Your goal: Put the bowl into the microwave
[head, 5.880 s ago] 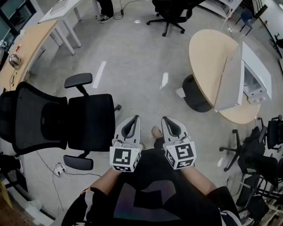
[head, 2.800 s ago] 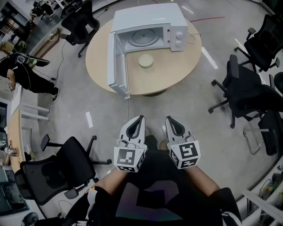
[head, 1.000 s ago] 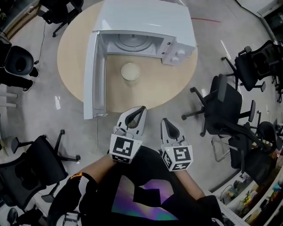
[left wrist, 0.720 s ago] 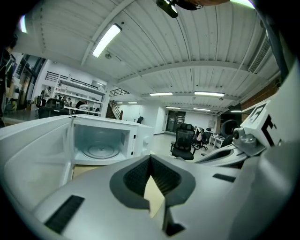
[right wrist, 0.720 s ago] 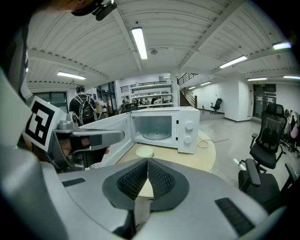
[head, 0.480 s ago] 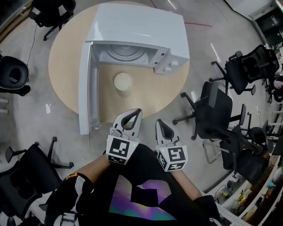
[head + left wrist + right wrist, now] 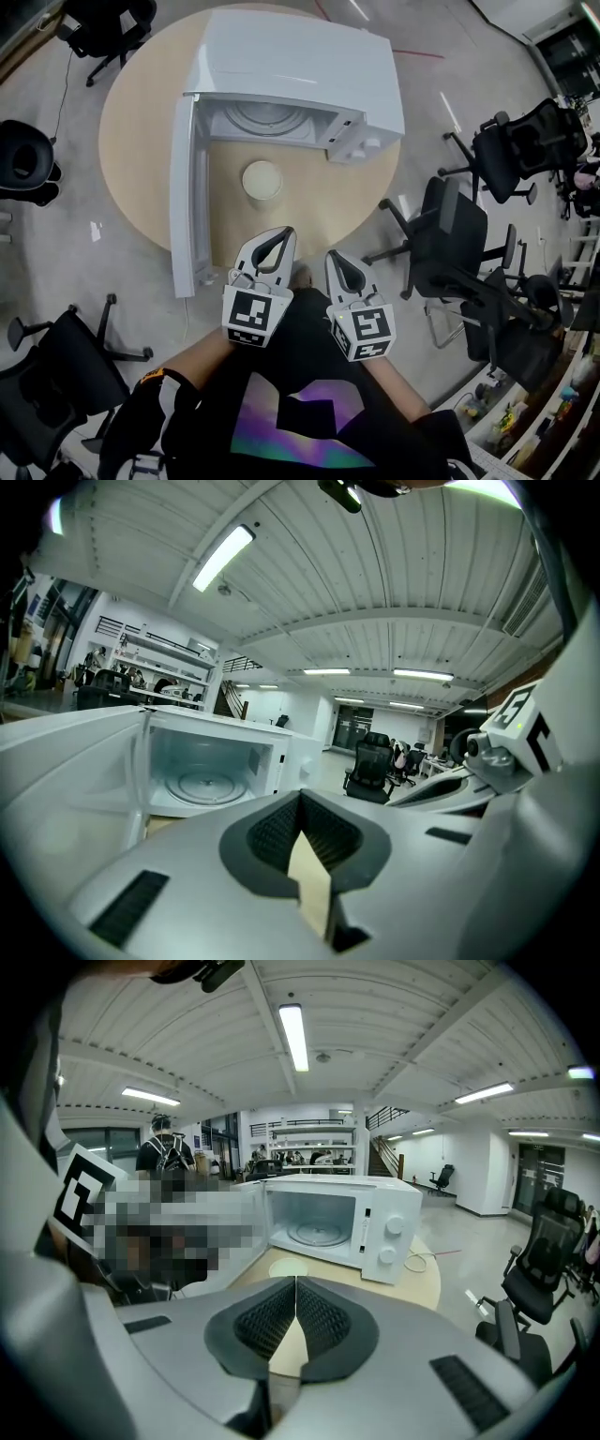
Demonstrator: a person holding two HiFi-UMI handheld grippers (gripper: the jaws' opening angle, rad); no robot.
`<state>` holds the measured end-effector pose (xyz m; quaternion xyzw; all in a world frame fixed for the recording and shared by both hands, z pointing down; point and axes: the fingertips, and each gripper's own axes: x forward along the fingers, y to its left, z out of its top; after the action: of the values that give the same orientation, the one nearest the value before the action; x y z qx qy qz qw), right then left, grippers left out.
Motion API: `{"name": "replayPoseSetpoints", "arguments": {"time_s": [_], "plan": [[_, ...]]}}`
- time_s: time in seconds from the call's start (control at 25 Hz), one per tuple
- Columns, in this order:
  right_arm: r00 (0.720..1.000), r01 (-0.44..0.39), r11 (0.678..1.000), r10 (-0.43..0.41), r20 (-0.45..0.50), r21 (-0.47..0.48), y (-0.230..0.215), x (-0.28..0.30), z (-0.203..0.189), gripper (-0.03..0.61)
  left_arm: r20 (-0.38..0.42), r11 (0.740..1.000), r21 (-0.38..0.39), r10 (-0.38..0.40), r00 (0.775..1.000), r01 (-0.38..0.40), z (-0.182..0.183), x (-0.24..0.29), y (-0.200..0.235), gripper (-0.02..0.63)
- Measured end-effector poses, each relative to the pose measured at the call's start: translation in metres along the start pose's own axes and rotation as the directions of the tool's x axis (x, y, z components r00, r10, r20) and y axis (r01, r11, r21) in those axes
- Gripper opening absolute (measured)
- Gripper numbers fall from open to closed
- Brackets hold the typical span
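Observation:
A pale round bowl (image 7: 262, 180) stands on the round wooden table (image 7: 131, 141), just in front of the white microwave (image 7: 300, 56). The microwave's door (image 7: 183, 197) hangs open to the left and its cavity with the glass turntable (image 7: 202, 785) holds nothing. Both grippers are held side by side over the table's near edge, short of the bowl. My left gripper (image 7: 280, 236) is shut with nothing in it, and so is my right gripper (image 7: 335, 259). In the right gripper view the bowl (image 7: 289, 1267) shows just beyond the closed jaw tips (image 7: 296, 1283).
Black office chairs stand round the table: one close at the right (image 7: 450, 234), another farther right (image 7: 511, 141), one at the left (image 7: 26, 173), one at the lower left (image 7: 56, 375). A cable (image 7: 422, 1258) lies on the table beside the microwave.
The view swung from a chair on the floor to the table, then closed in on it. In the last half second the table and bowl shifted only slightly; both grippers stayed shut.

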<state>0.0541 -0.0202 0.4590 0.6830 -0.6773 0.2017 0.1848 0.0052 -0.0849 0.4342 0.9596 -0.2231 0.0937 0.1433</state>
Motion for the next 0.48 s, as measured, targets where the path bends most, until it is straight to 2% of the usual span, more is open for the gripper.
{"name": "replayPoseSetpoints", "arguments": {"time_s": [0.2, 0.48], "plan": [[0.998, -0.056, 0.998, 0.056, -0.005, -0.023, 0.002, 0.018, 0.004, 0.017, 0.015, 0.998, -0.017, 0.066, 0.998, -0.065, 0.000, 0.001, 0.017, 0.046], [0.980, -0.198, 0.979, 0.198, -0.013, -0.055, 0.004, 0.051, 0.018, 0.017, 0.024, 0.982, -0.017, 0.190, 0.982, -0.189, 0.009, 0.004, 0.038, 0.046]]}}
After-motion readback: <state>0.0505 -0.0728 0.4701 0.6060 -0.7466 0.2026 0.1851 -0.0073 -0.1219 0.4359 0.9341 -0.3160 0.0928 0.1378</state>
